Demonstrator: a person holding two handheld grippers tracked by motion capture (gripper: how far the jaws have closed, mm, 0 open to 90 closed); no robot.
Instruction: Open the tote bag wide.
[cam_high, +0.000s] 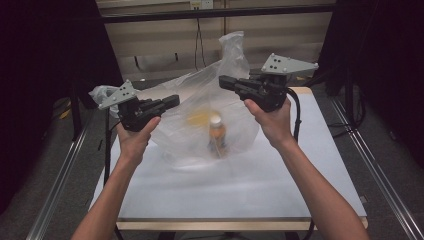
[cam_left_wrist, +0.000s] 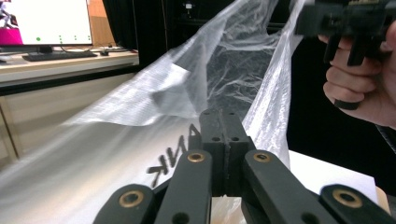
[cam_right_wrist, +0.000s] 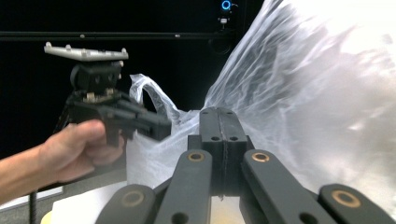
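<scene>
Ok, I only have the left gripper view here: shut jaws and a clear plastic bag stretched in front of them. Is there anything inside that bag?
Observer: Yes. In the high view a bottle with a pale cap stands upright inside the bag, on the white table.
Operator: Is the right tool open or shut?
Observer: Shut. In the right gripper view the right tool has its jaws pressed together, with the film just past their tips.
Operator: Anything behind my own tool?
Observer: The right gripper view shows the bag's handle loop standing up just behind the left tool.
</scene>
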